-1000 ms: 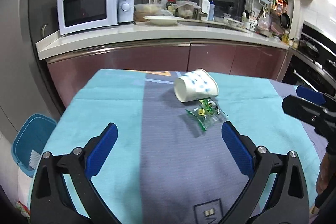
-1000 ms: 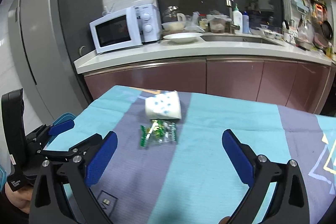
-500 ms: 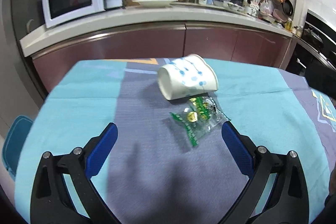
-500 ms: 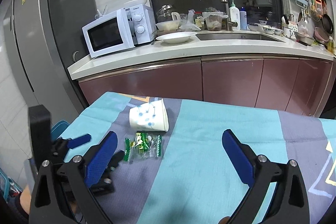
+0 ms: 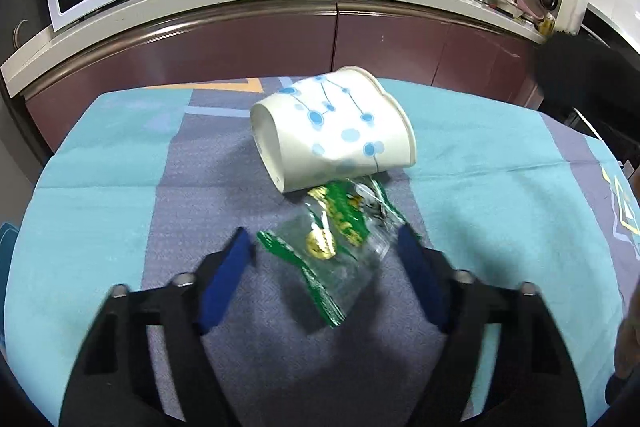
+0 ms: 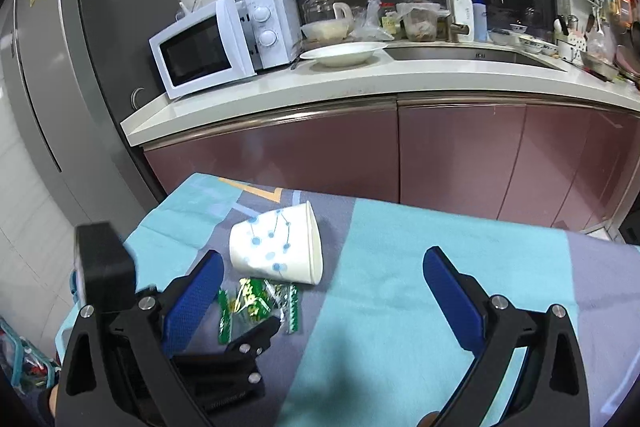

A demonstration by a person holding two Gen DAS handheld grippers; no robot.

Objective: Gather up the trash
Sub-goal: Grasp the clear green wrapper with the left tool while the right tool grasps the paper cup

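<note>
A clear and green plastic wrapper point(image 5: 336, 247) lies on the teal and grey tablecloth point(image 5: 92, 211). My left gripper point(image 5: 324, 247) is around it, its blue fingers point(image 5: 228, 279) partly closed but apart from each other, one on each side of the wrapper. A white paper cup with blue dots point(image 5: 332, 131) lies on its side just behind the wrapper. In the right wrist view the wrapper point(image 6: 256, 303) and the cup point(image 6: 276, 251) sit to the left. My right gripper point(image 6: 320, 267) is open and empty above the cloth, and the left gripper's tip point(image 6: 264, 331) reaches the wrapper.
A kitchen counter point(image 6: 360, 83) with a microwave point(image 6: 224, 43), a white plate point(image 6: 340, 53) and a sink stands behind the table. A grey fridge point(image 6: 80, 67) is at left. A blue bin point(image 6: 20, 359) sits on the floor left of the table.
My left gripper has moved forward and down to the wrapper and its fingers have narrowed around it. My right gripper has risen a little and stays open.
</note>
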